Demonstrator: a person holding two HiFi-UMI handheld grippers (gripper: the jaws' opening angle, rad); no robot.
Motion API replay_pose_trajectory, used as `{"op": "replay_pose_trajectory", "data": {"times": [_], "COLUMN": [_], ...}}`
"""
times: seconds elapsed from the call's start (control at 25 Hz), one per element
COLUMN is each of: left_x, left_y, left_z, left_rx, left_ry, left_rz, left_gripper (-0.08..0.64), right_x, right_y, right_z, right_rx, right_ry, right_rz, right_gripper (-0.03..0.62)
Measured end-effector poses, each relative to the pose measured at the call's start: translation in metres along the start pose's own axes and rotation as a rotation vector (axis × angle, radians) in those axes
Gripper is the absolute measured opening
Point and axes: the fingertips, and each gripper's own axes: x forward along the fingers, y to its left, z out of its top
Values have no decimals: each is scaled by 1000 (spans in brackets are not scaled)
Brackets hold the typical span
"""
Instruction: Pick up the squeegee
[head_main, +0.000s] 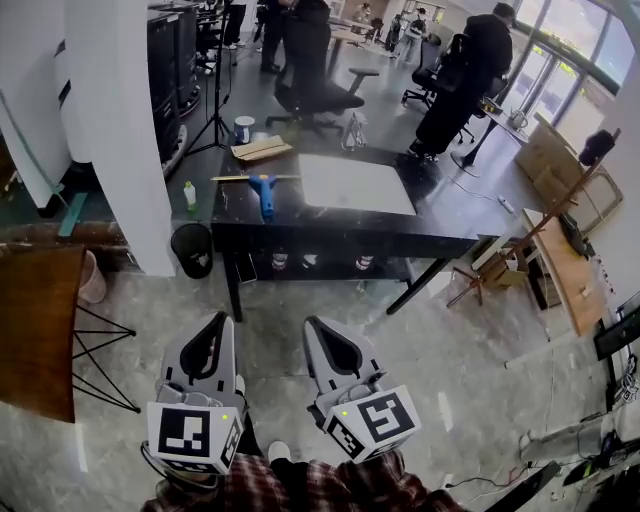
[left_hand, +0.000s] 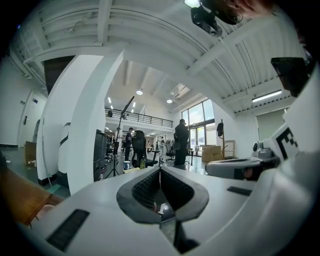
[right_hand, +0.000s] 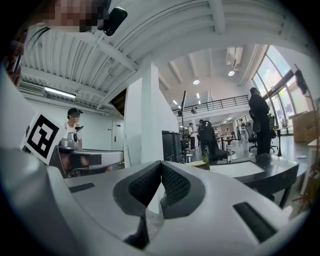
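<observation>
A blue-handled squeegee (head_main: 262, 188) with a long pale blade lies on the black table (head_main: 330, 232), near its left end, beside a white board (head_main: 355, 183). My left gripper (head_main: 217, 320) and right gripper (head_main: 313, 324) are held side by side over the floor, well short of the table. Both point level toward it. Each has its jaws together with nothing between them. In the left gripper view the left gripper (left_hand: 160, 168) shows its tips touching, and in the right gripper view the right gripper (right_hand: 161, 164) does too.
A white pillar (head_main: 130, 130) stands left of the table with a black bin (head_main: 192, 248) at its foot. A brown table (head_main: 35, 330) is at the left. A mug (head_main: 243, 128) and flat wooden pieces (head_main: 260, 149) lie at the table's far edge. People and office chairs stand beyond.
</observation>
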Motion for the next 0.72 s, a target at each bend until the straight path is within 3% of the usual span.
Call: {"op": "replay_pose_trajectory", "data": {"times": [0.36, 0.72], "left_x": [138, 222], "left_y": [111, 174], "left_z": [18, 14], "left_rx": [40, 18], "left_ry": [8, 61], "left_rz": [-73, -141], "left_gripper": [11, 12], "right_x": [171, 266], "right_y": [-52, -90], "right_z": [27, 23], "right_rx": [12, 34], "right_ry": [-51, 13], "right_rz": [-83, -169], "right_gripper": [11, 11]}}
